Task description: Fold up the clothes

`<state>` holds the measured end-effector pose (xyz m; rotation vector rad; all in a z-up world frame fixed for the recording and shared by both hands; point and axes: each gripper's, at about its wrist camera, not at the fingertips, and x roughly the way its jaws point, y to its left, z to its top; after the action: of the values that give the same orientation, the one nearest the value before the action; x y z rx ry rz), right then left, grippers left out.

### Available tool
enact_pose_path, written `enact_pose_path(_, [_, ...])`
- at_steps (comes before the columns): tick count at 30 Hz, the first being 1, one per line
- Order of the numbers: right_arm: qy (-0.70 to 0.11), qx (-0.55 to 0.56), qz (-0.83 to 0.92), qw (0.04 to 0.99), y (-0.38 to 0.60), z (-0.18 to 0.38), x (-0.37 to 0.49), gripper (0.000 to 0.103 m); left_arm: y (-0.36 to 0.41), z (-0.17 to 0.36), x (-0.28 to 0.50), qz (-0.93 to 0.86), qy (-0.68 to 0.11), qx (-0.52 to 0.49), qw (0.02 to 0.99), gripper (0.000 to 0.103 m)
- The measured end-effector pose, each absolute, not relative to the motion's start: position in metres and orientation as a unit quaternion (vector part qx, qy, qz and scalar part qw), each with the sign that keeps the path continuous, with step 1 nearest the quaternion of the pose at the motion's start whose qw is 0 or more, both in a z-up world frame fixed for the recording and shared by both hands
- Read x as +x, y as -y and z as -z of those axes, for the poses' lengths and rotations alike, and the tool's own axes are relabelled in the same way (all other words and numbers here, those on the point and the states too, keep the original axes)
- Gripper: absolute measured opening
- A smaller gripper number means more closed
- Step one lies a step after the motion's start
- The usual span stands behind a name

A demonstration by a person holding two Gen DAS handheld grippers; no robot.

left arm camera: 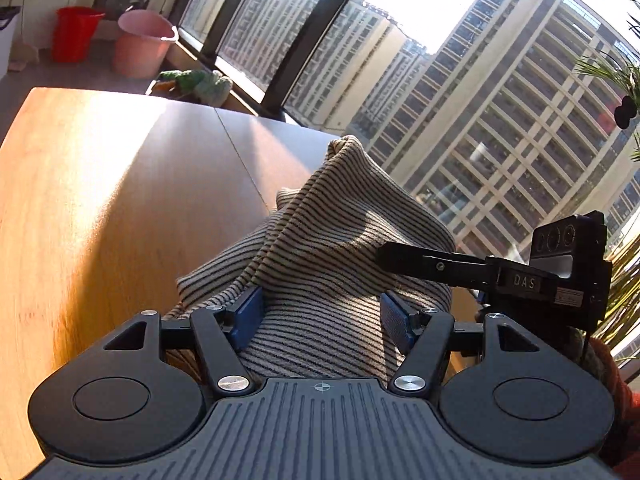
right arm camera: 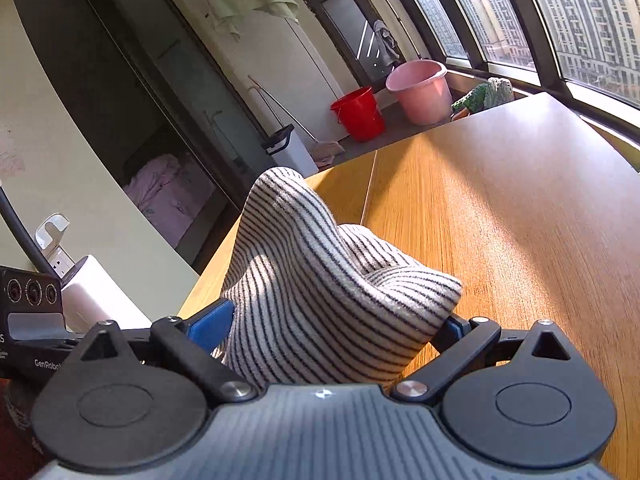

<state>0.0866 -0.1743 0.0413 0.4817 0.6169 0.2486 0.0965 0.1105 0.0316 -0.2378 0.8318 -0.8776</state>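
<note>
Fold barely begun, I judge. Striped top (left arm camera: 320, 248) sits bunched in a heap on the table (left arm camera: 100, 200), no flat fold visible. My left gripper (left arm camera: 324, 316) is spread around cloth; right gripper (right arm camera: 332, 328) spread wide, cloth between jaws. Flattening and folding remain.

A bunched striped garment (right arm camera: 320, 288) blocks the near wooden table (right arm camera: 520, 220); the far tabletop lies open.

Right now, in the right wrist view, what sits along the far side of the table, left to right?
White bin → red bucket → pink bucket → green knitted toy.
</note>
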Motion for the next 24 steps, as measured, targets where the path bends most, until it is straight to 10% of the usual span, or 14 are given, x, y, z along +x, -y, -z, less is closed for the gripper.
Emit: enact_pose_path(24, [-0.288,0.178,-0.032,0.940,0.197,-0.035,0.029,0.103,-0.084,-0.014,0.078,0.479,-0.405,-0.196,0.754,0.081])
